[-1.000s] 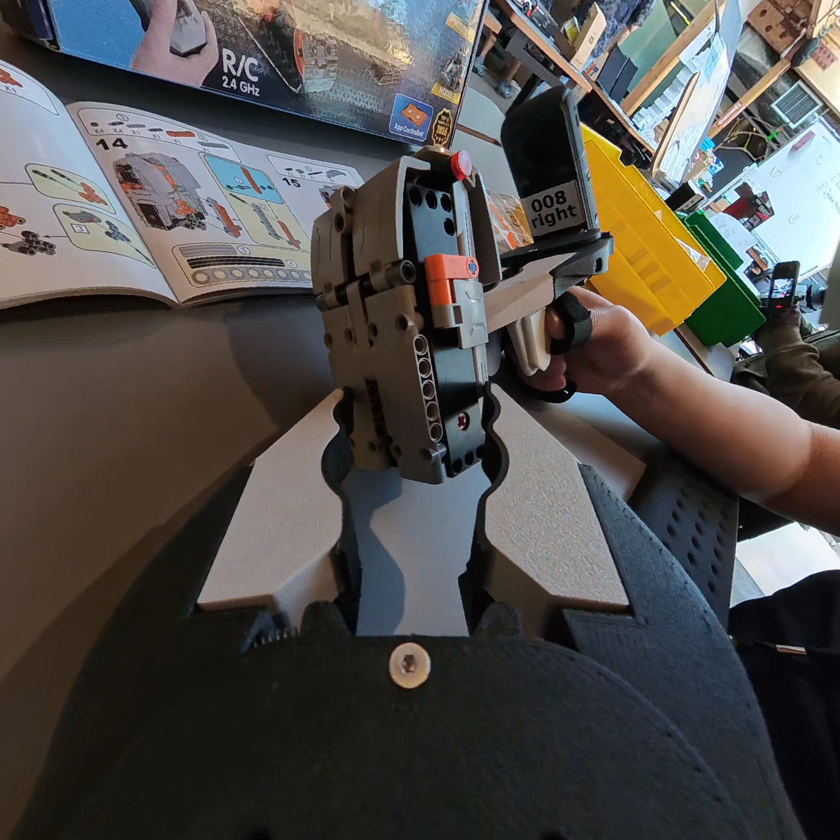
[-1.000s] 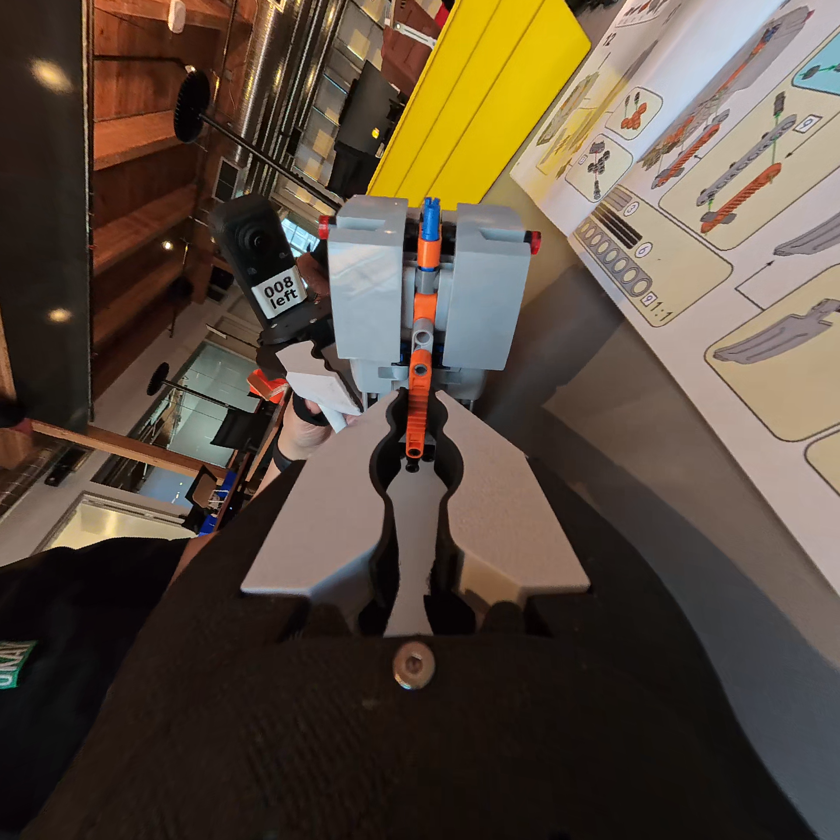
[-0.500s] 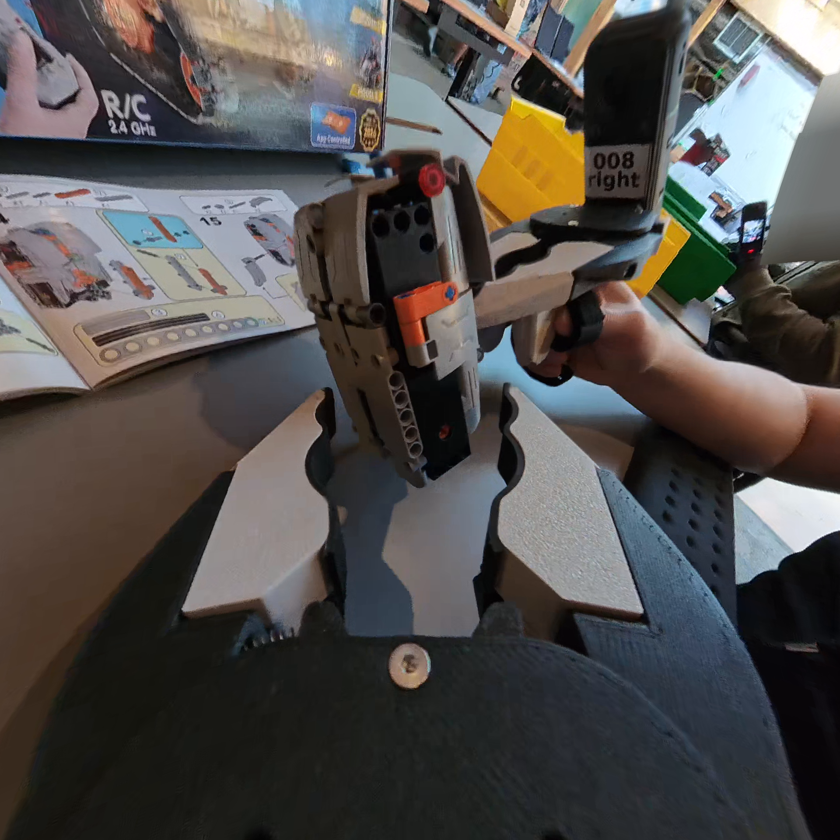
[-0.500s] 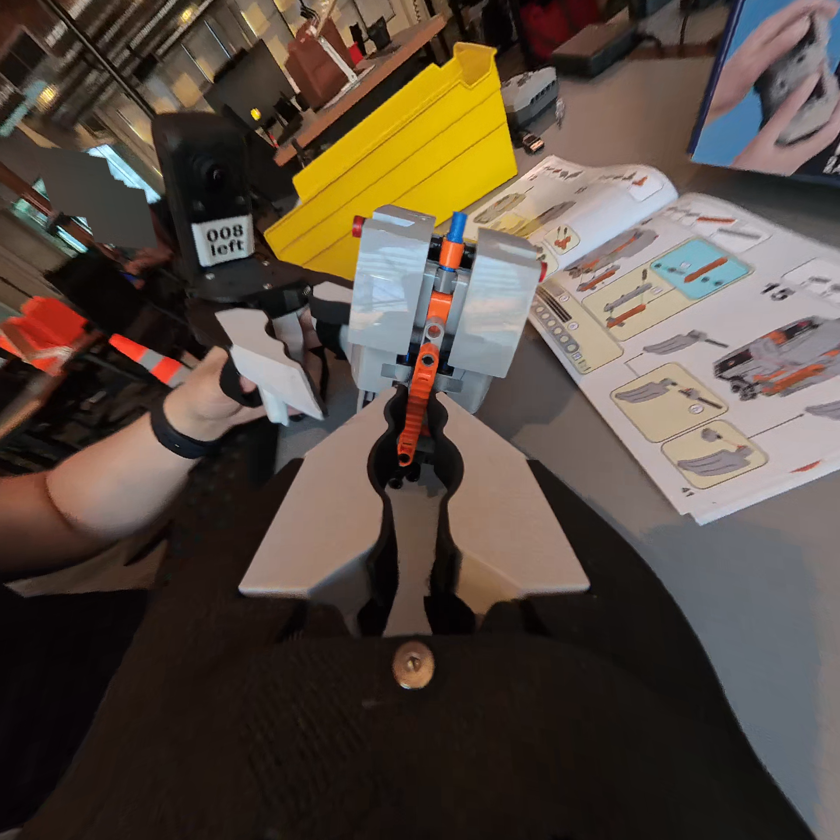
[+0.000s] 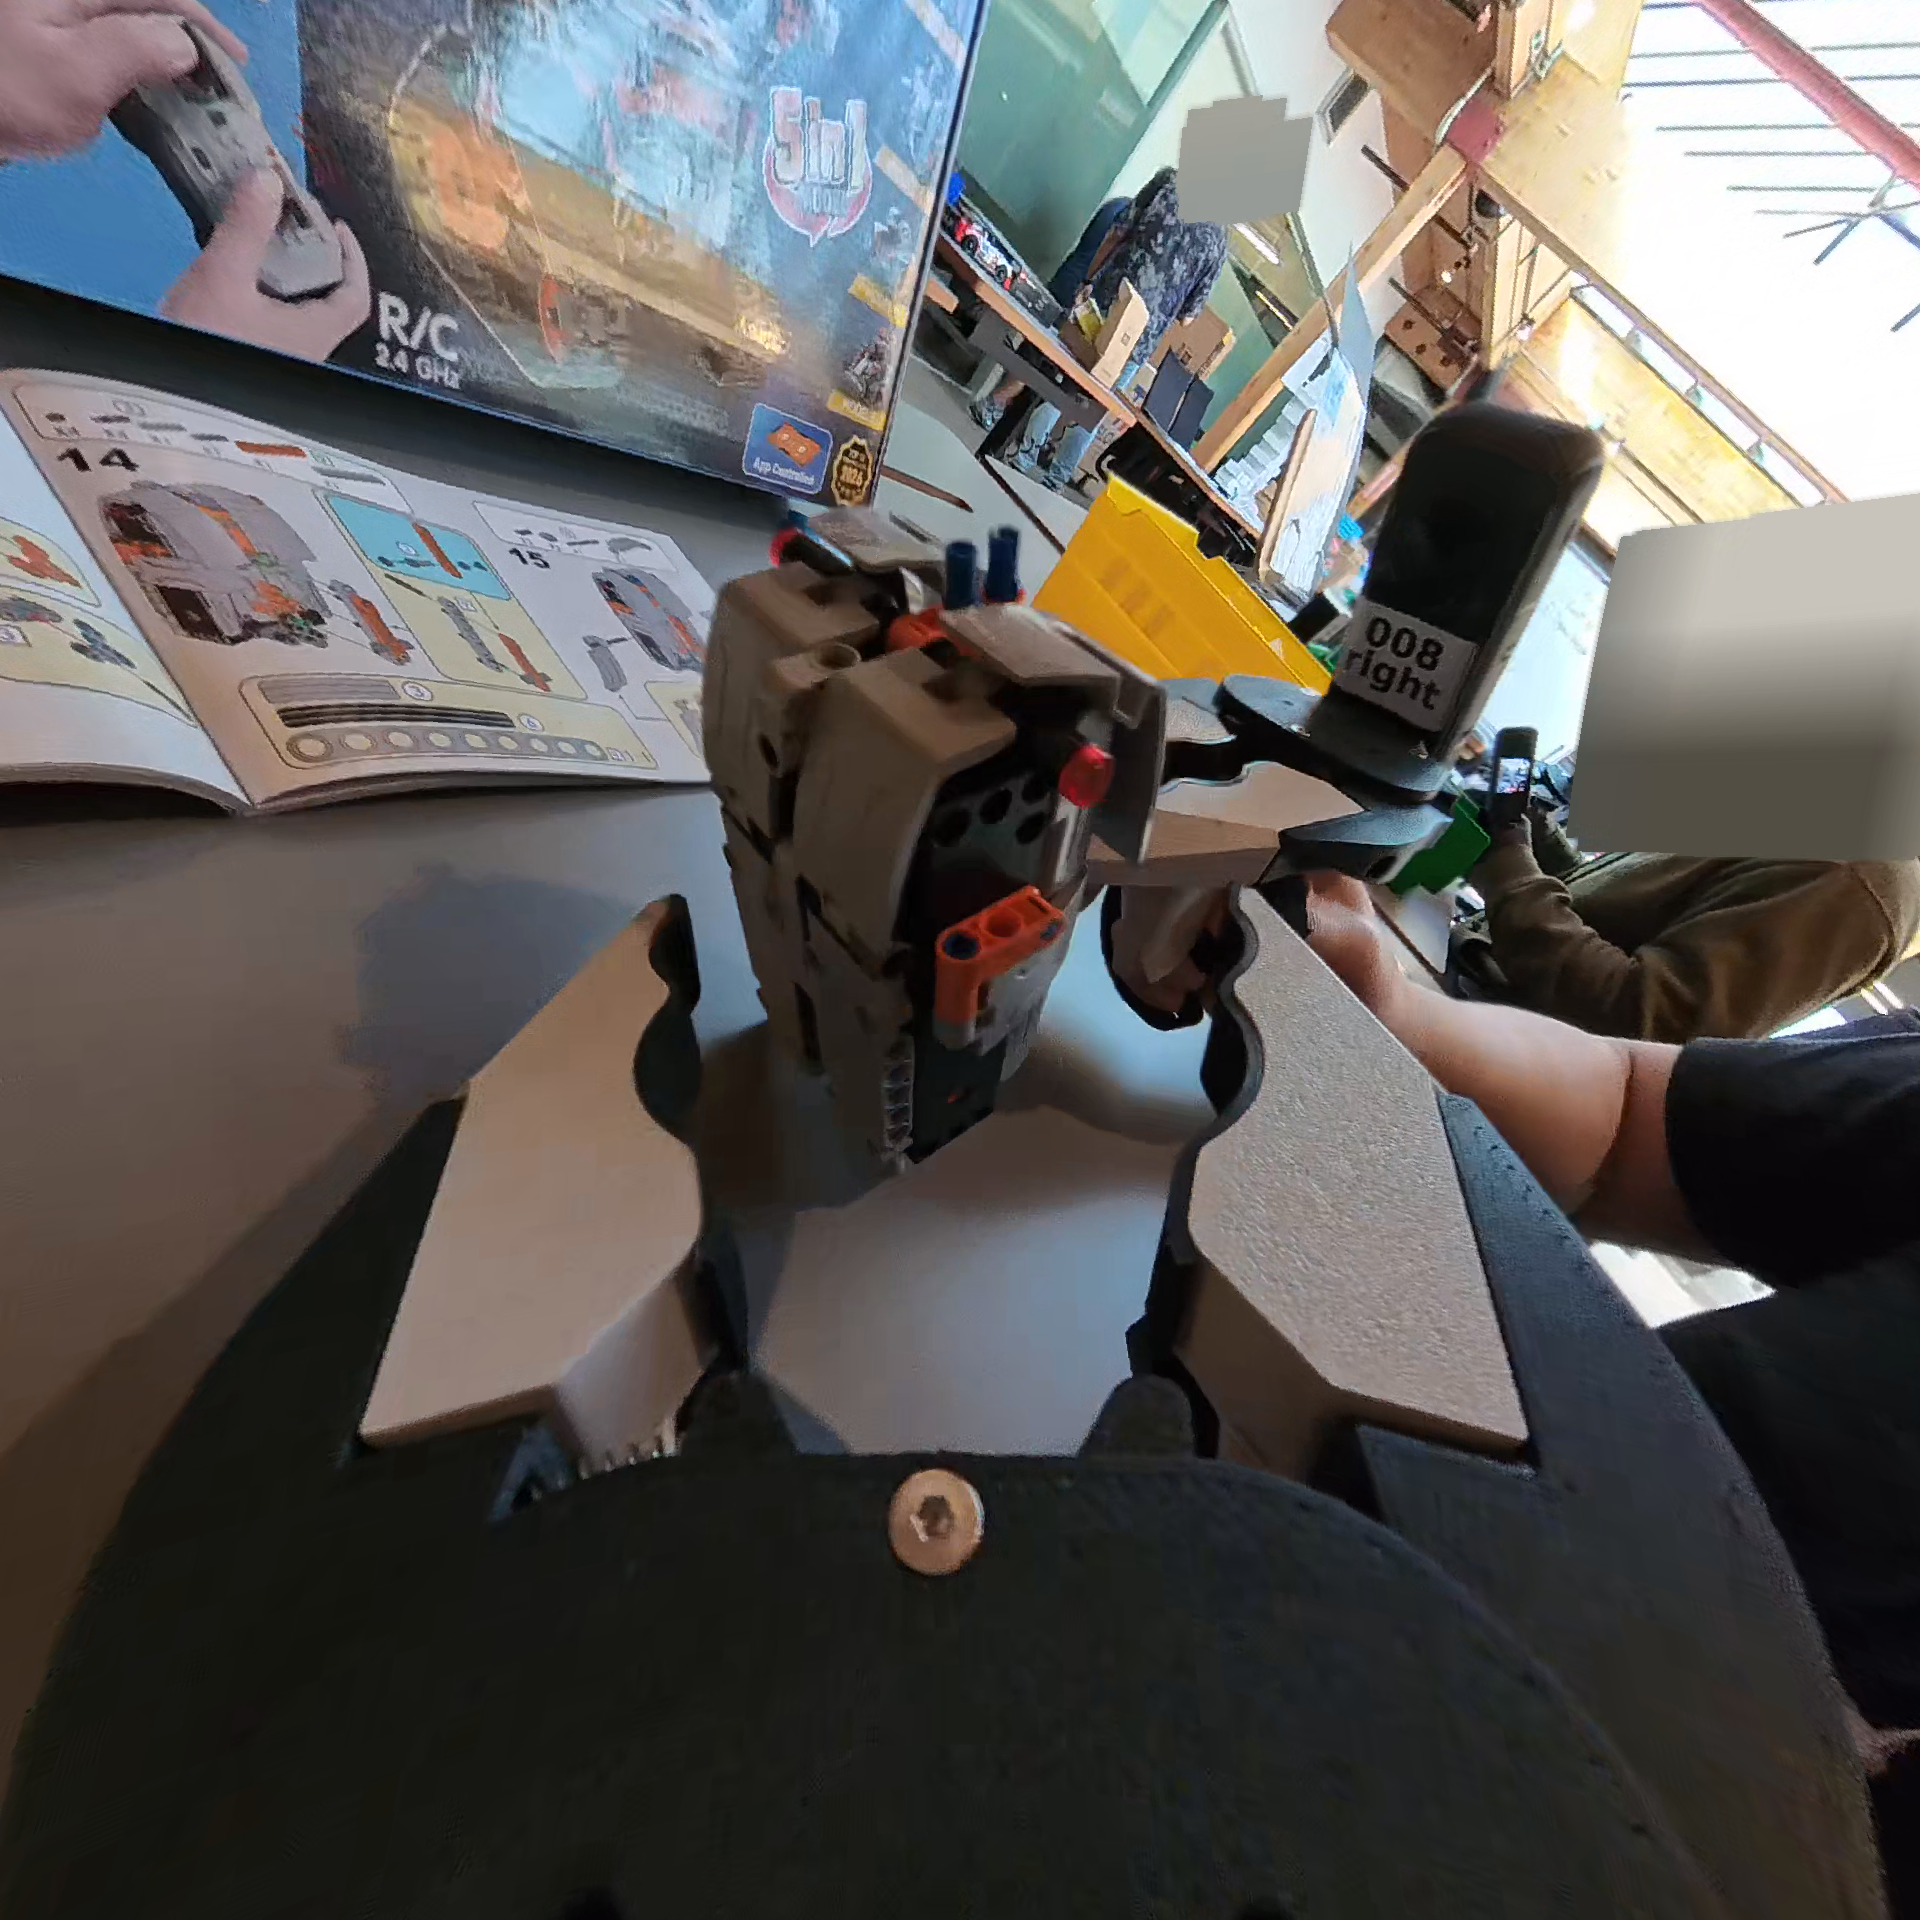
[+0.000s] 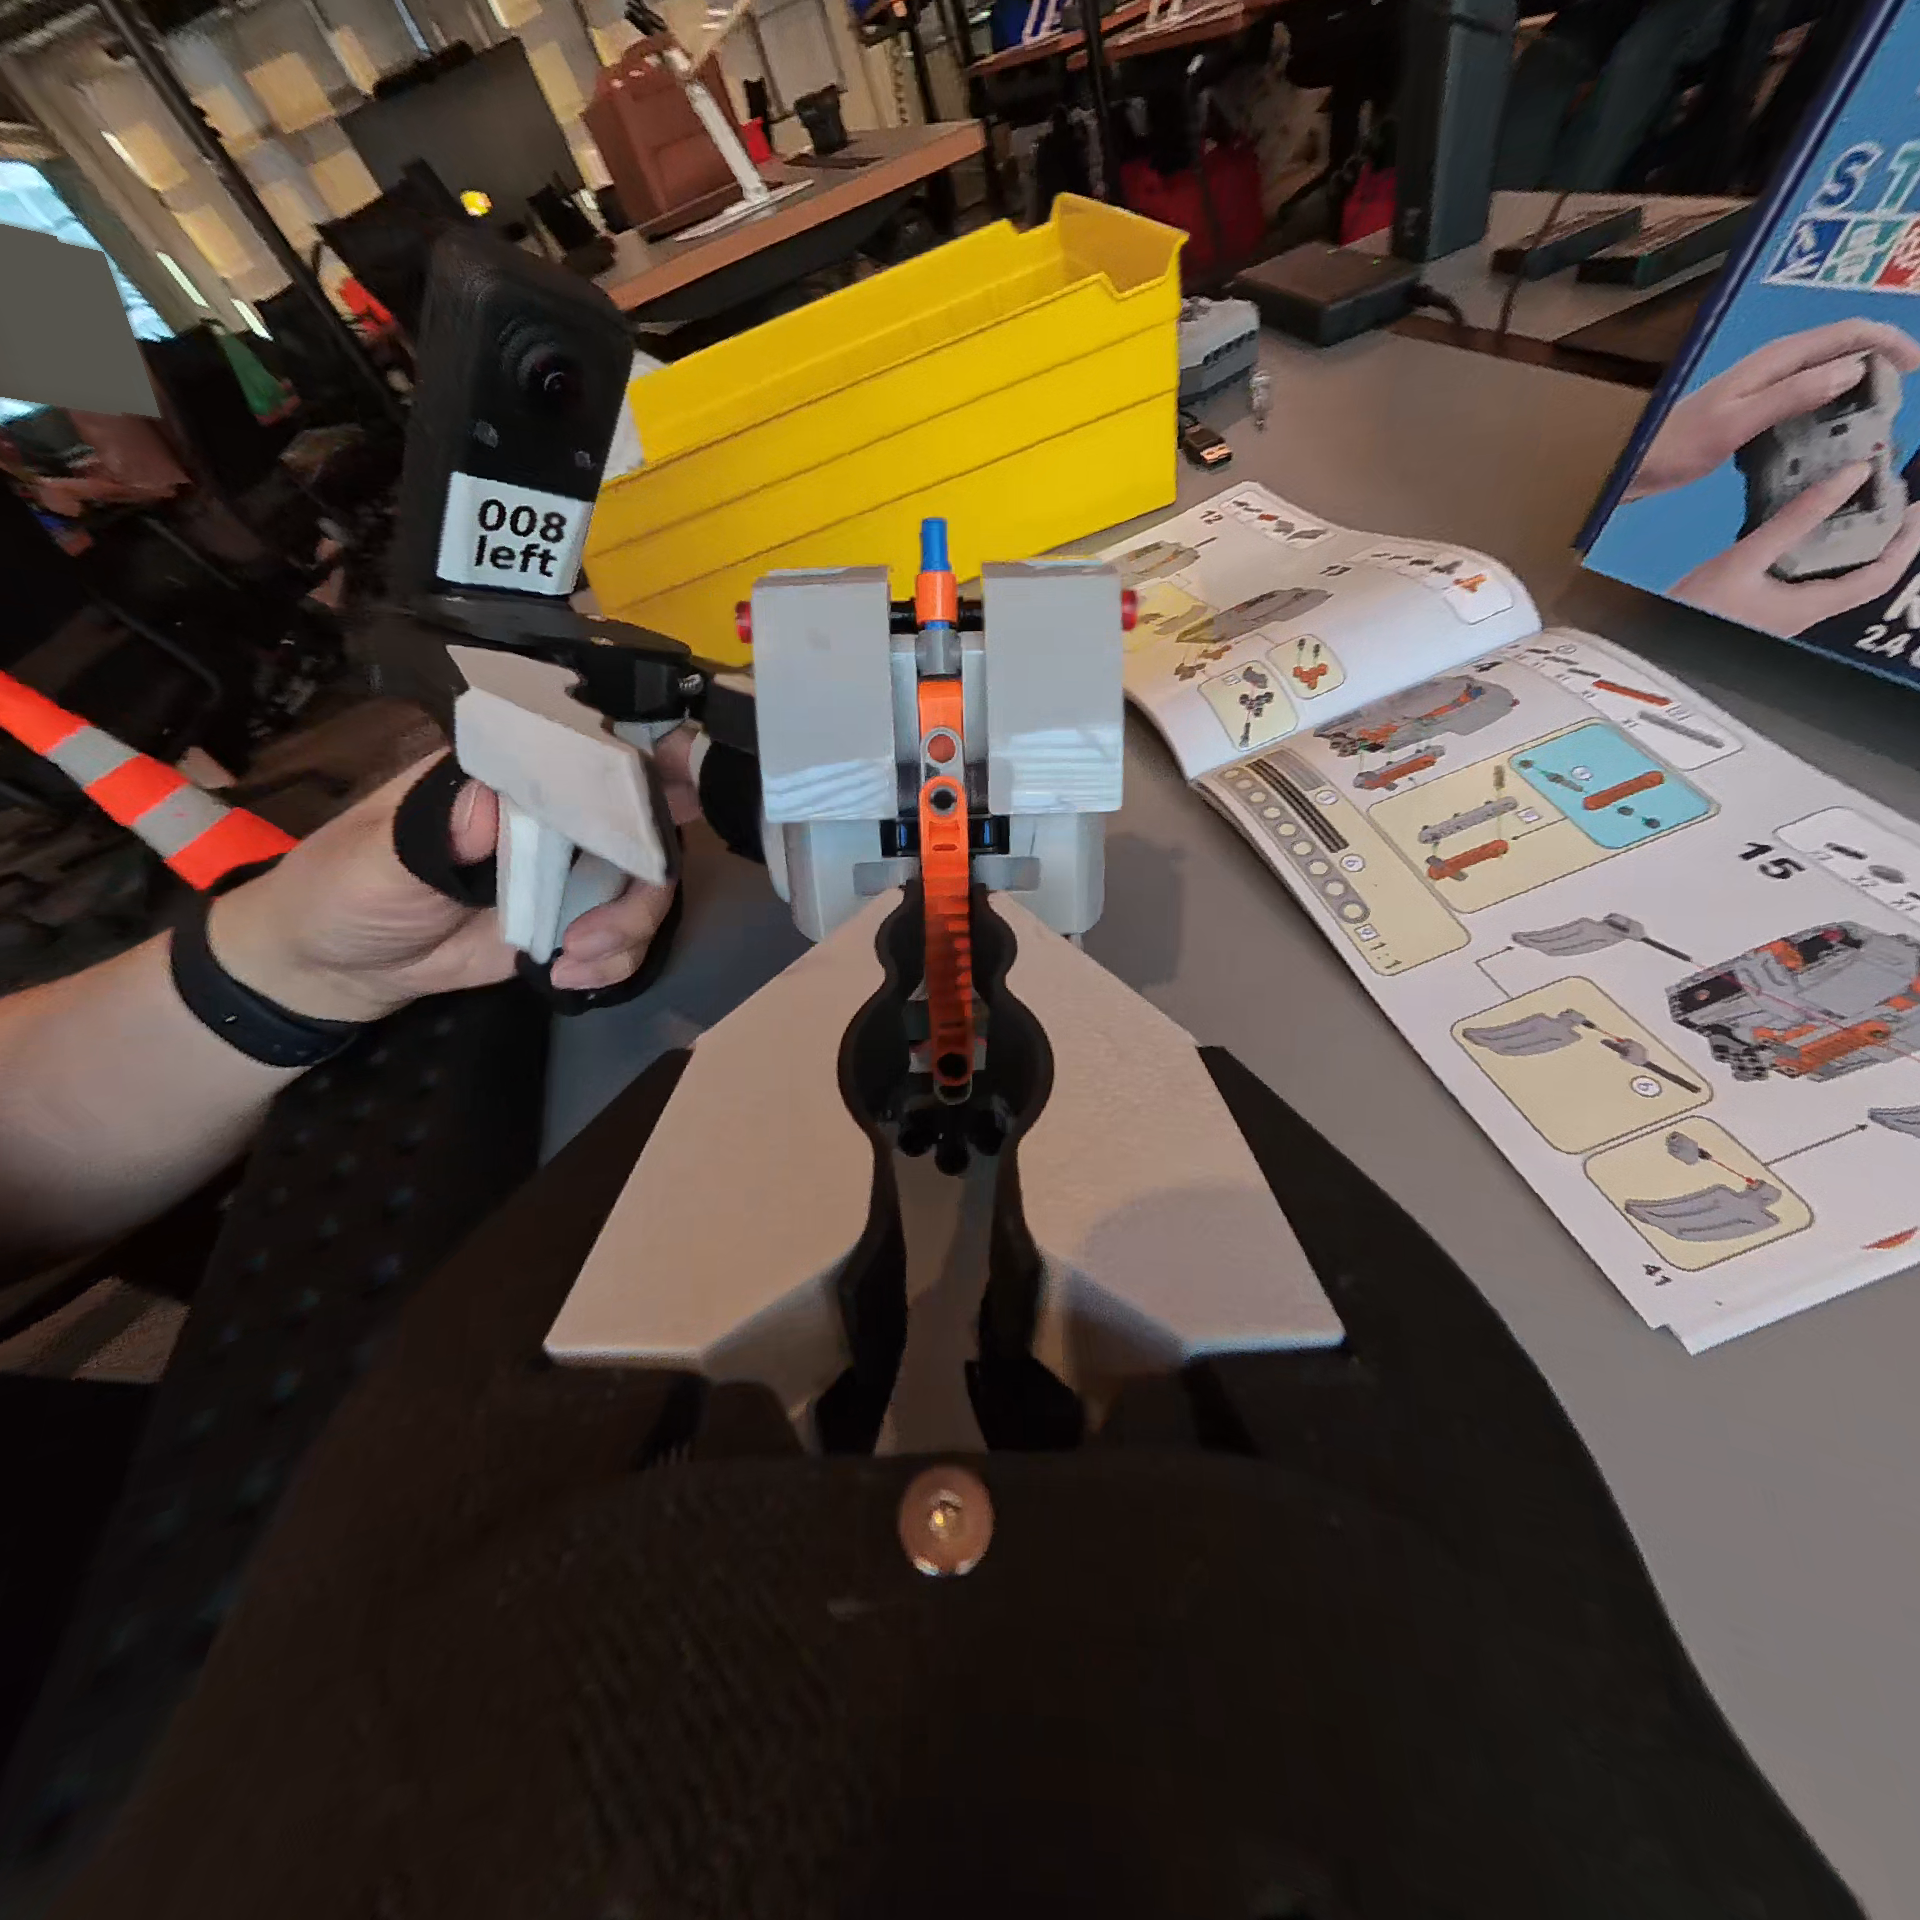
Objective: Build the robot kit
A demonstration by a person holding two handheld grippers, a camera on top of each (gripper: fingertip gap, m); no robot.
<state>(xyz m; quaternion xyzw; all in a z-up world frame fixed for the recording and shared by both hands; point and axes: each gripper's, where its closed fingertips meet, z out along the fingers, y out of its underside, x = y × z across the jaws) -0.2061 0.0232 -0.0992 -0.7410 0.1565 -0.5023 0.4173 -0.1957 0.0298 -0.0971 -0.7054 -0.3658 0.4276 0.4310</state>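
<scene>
left gripper: pale grey fingers, black textured body, one screw | right gripper: same build | black wristband | black sleeve

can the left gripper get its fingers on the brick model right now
Probably yes. The left gripper is open, with the brick model already between its spread fingers and nothing in between. The right gripper is shut on the model's far side.

Bright daylight from upper-right windows, soft tabletop shadows, fisheye-bent edges, slightly blurred background.
</scene>
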